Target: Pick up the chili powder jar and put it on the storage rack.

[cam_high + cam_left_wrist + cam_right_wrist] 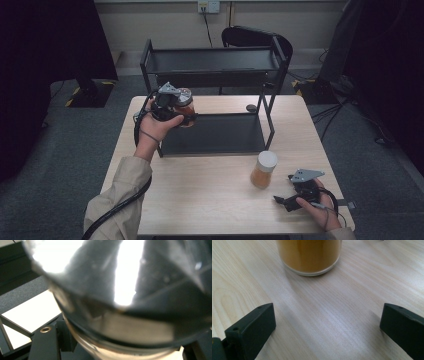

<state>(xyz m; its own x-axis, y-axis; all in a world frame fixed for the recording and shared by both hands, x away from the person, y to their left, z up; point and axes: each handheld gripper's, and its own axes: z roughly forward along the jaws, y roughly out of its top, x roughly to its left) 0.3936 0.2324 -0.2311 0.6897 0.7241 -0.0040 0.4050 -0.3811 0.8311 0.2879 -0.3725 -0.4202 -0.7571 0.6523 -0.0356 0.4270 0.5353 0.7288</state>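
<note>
Left forearm, in a tan sleeve, comes up from the table's seven o'clock edge, wrist cocked, and the left gripper [176, 107] sits at about ten o'clock on the table, level with the front left post of the black metal rack [215, 75]. Its jaws are clamped on a glass jar [185, 107] with amber contents, held clear of the rack's lower shelf [220, 135]. In the left gripper view the jar [120, 302] looms right against the lens: smooth, curved, glossy glass with bright window glare and a rounded base rim.

Over at five o'clock, the right hand [315, 205] rests low near the table's front edge, and the right gripper [290, 197] points toward nine o'clock. Its jaws stand wide apart with nothing between them; in the right gripper view only pale wood grain lies between the two matte black blocks.

Just beyond them stands a second jar [309, 255], cylindrical, clear-walled, packed with ochre powder. From above it [263, 170] wears a white round lid and stands upright on the light wooden table [210, 200], near the rack's front right leg.
</note>
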